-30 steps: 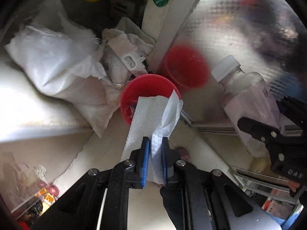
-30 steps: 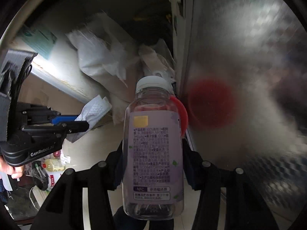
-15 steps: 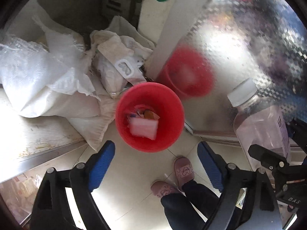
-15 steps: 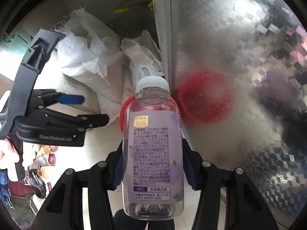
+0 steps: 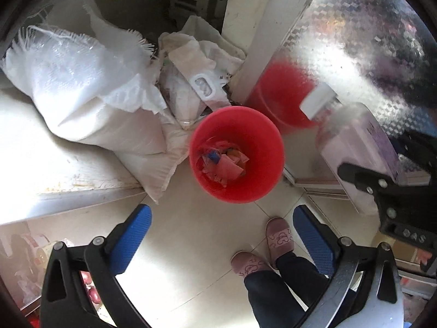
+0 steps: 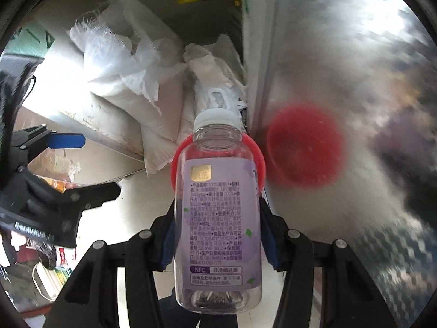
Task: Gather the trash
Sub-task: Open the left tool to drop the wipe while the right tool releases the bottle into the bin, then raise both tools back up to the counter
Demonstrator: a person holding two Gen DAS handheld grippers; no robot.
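Landmark = red bin [image 5: 237, 154], on the tile floor, mouth up.

Behind and left of the bin: white woven sacks [image 5: 82, 93], slumped against it; they look to touch its rim on that side, so no approach room there. Right of the bin: shiny metal panel [image 5: 355, 41], close, w/ a white post [image 5: 245, 27] just behind the rim. So the bin sits in a corner, prob. to keep it out of the walkway. Open side is the near side, toward your slippers [image 5: 278, 236]; bare tile there, room to come in.

Your right gripper [image 6: 217, 235] is clamped on the bottle [image 6: 218, 218], pads on the label mid-body, cap [image 6: 217, 117] pointing away. Mid-body hold keeps it from pivoting. In the right wrist view the bottle covers most of the bin; in the left view it hangs right of the rim, not clearly over the mouth yet.

Your left gripper [image 5: 218, 235] is spread wide, nothing betw. the blue pads [image 5: 131, 235], above the floor on the near side of the bin.

In the bin: crumpled scraps [image 5: 224, 161] at the bottom, lots of depth left. I'd judge the next step is carrying the bottle over the rim and dropping it; watch the panel edge on the right.
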